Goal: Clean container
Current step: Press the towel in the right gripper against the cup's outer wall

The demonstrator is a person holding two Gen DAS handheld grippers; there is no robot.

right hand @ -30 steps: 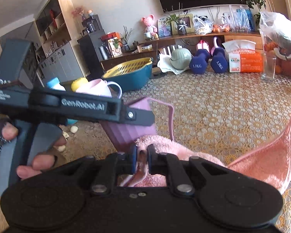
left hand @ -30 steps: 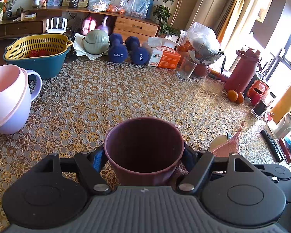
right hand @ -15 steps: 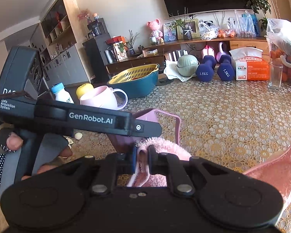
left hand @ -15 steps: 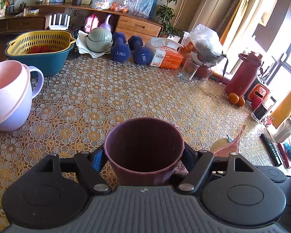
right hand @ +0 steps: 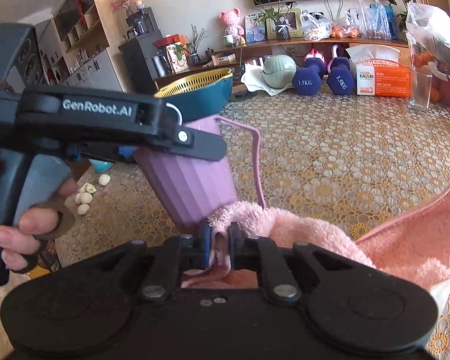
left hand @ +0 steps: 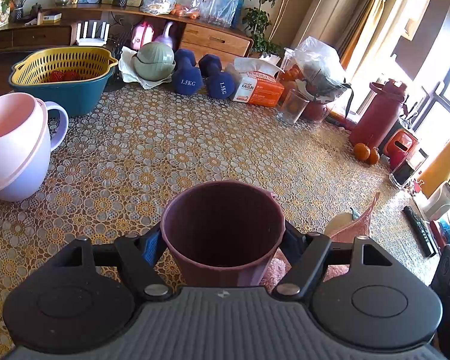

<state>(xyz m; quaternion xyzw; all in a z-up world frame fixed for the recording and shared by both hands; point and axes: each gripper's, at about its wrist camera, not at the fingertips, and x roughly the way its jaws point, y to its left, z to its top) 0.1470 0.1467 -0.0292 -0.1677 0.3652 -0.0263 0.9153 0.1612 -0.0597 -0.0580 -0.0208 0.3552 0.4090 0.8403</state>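
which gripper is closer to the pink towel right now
Right. The right gripper is shut on the pink towel, pinching a fold of it. The left gripper is clamped around the purple container, with the towel lying just beside it.

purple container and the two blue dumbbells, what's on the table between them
Nothing: in the left wrist view only bare patterned tablecloth runs from the purple container to the blue dumbbells.
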